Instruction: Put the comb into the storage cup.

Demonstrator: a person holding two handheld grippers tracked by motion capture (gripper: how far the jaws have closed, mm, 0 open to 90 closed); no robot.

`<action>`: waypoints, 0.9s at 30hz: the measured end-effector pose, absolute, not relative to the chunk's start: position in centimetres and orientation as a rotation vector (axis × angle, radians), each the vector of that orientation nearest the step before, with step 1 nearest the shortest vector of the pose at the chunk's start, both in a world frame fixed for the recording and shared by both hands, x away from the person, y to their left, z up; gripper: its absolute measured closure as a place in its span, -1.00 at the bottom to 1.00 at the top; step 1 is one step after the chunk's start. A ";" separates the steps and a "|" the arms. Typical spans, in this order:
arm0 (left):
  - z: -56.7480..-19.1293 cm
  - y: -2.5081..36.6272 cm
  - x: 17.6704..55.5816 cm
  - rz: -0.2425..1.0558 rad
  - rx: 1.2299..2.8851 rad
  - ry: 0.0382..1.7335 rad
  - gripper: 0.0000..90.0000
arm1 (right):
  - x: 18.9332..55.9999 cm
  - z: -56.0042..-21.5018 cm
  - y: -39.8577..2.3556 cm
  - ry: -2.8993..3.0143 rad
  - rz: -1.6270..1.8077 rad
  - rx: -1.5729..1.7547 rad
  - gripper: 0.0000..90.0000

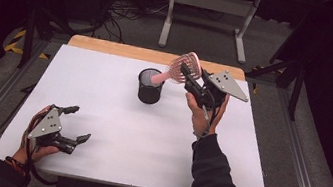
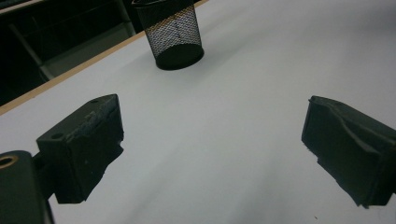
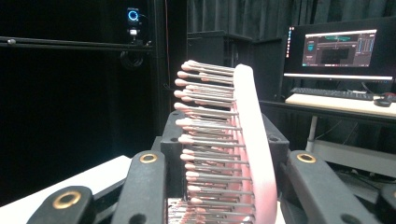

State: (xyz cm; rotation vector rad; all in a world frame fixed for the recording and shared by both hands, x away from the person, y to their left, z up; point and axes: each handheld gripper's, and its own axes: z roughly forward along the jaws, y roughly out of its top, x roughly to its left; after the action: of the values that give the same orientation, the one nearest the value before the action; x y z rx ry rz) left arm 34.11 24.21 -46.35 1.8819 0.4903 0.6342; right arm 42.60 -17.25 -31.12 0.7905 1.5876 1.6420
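Holding a pink hairbrush [image 1: 182, 68] tight by its head, the right hand-held gripper [image 1: 192, 81] tips its handle into the black mesh cup [image 1: 150, 86] near the counter's [image 1: 113, 130] far edge. The left hand-held gripper [image 1: 75, 122] rests wide apart by the near left corner.

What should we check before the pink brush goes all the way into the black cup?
1. Grip on the hairbrush: the right gripper is clamped on its bristled head. Ok.
2. Handle aimed at the mesh cup: the handle tip sits at the cup's rim in the high view. Ok.
3. Cup upright on the table: it stands straight. Ok.
4. Room inside the cup: cannot tell whether anything else is in it.
5. Left gripper out of the way: it rests open near the table's front edge, far from the cup. Ok.
6. Handle already past the rim: cannot tell.
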 end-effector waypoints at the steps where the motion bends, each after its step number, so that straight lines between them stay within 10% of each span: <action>1: -46.4 24.2 34.1 0.631 1.879 0.491 -0.85 | 42.7 -31.2 -17.2 1.583 1.650 0.806 0.40; 27: -46.4 24.2 34.2 0.621 1.889 0.481 -0.85 | 45.7 -33.7 -15.6 1.644 1.605 0.908 0.40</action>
State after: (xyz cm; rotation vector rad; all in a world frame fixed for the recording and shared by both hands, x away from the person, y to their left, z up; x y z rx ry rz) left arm 34.17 24.17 -46.40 1.8891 0.4814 0.6212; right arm 45.71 -15.65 -33.71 0.9082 1.6436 1.6051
